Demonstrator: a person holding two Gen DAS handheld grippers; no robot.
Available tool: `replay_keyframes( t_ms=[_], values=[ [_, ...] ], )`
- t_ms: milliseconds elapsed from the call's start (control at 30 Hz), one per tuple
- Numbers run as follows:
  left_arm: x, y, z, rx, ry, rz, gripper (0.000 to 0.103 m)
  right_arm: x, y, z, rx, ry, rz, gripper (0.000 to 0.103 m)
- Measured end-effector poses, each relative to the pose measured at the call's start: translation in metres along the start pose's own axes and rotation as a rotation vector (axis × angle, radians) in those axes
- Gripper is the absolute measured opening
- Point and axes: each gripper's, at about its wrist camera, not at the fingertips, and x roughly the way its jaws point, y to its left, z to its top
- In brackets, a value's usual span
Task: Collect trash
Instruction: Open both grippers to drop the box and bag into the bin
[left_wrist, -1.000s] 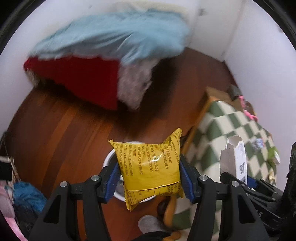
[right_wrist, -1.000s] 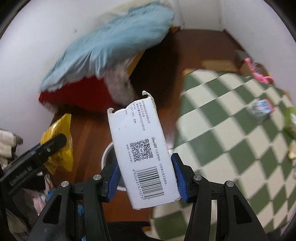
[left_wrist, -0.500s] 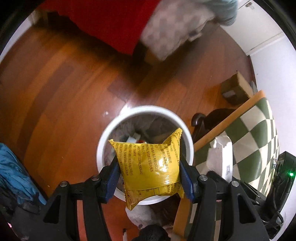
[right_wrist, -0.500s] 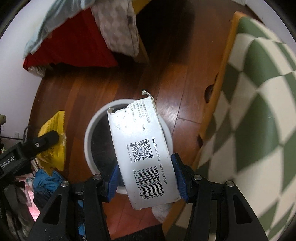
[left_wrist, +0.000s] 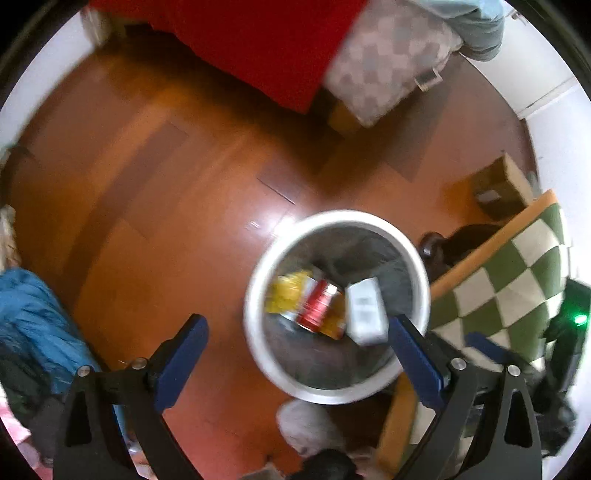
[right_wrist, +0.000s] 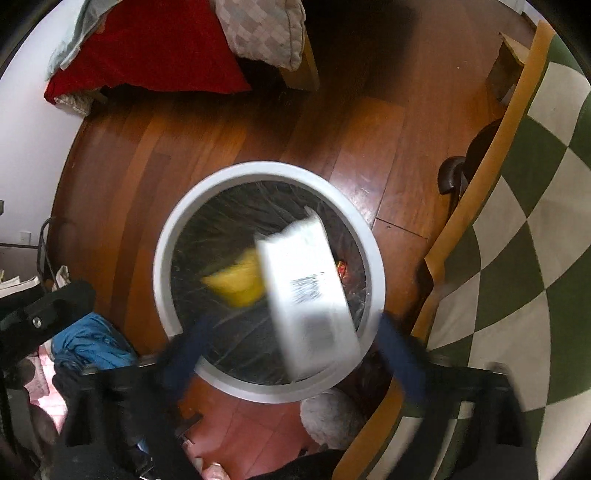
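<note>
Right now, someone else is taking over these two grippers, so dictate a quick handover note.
Left gripper: open, nothing between its fingers, jaws just opened.
Right gripper: open, jaws just opened; the white carton is blurred, dropping free.
Both hang over the white bin on the wood floor.
Done: yellow packet is in the bin beside a red can.
Left: whether more trash remains is not visible here.

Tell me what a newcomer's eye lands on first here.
The white round bin on the wooden floor, below both wide-open grippers, the left gripper and the right gripper. A white carton blurs above its mouth beside a yellow packet. Right of the bin runs the green-checked tablecloth.
</note>
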Motion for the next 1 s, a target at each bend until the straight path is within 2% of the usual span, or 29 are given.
replay_keyframes(
  t_ms=[100, 300, 700, 1000],
  values=[
    [-0.017, 0.001, -0.009, 0.034, -0.057, 0.087, 0.099, -0.019, 0.003, -0.003, -0.021, -0.028, -0.031, 0.101],
    [-0.044, 0.002, -0.036, 0.057, -0.085, 0.146, 0.099, -0.059, 0.011, -0.025, -0.06, -0.064, -0.093, 0.101],
    [-0.123, -0.019, -0.087, 0.089, -0.165, 0.123, 0.099, -0.134, 0.014, -0.083, -0.071, -0.112, -0.084, 0.101],
    [-0.197, -0.036, -0.124, 0.103, -0.304, 0.119, 0.099, -0.227, 0.014, -0.125, -0.093, -0.262, -0.047, 0.101]
  ],
)
